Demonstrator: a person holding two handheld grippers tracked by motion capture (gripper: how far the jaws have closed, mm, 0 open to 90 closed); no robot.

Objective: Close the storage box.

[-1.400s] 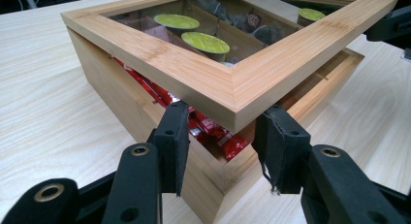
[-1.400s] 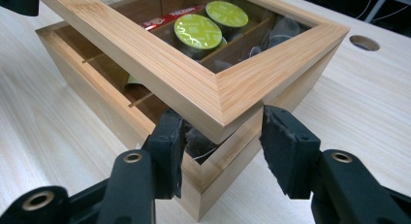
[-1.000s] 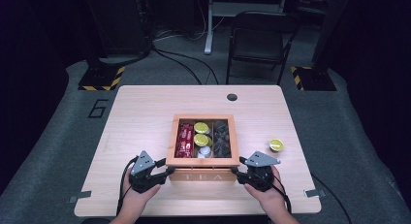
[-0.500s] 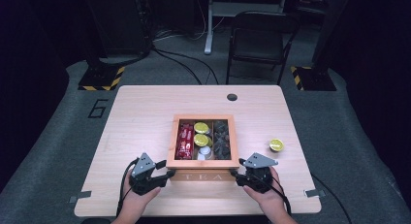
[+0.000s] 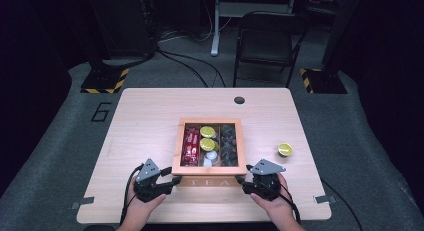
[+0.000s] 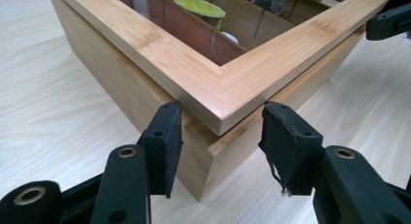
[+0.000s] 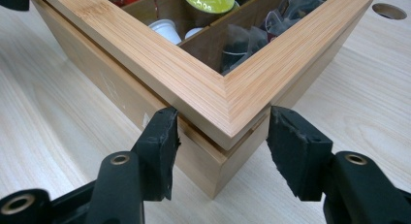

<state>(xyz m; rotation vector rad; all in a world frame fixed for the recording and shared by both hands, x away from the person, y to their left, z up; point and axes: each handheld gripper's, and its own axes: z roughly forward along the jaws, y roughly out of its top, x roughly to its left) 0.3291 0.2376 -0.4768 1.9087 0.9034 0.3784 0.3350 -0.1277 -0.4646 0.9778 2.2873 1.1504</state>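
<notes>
A bamboo tea box (image 5: 210, 169) with a glass-paned lid lies at the table's near middle, its lid down on the base. Through the pane I see red packets (image 5: 191, 145), yellow-lidded capsules (image 5: 207, 132), white capsules (image 5: 212, 156) and dark tea bags (image 5: 229, 141). My left gripper (image 5: 172, 180) straddles the box's near left corner (image 6: 220, 112). Its jaws have just been opening, and the pads (image 6: 165, 141) stand off the wood. My right gripper (image 5: 241, 181) straddles the near right corner (image 7: 228, 122). Its jaws have also just been opening, with a gap at each pad (image 7: 295, 151).
One loose yellow-lidded capsule (image 5: 285, 149) sits on the table to the right of the box. A cable hole (image 5: 239, 100) is at the far edge. A black chair (image 5: 265, 41) stands behind the table. Bare tabletop lies left of the box.
Both pairs of jaws stand a little wider around the box's near corners than before. The hands and the box have kept their places.
</notes>
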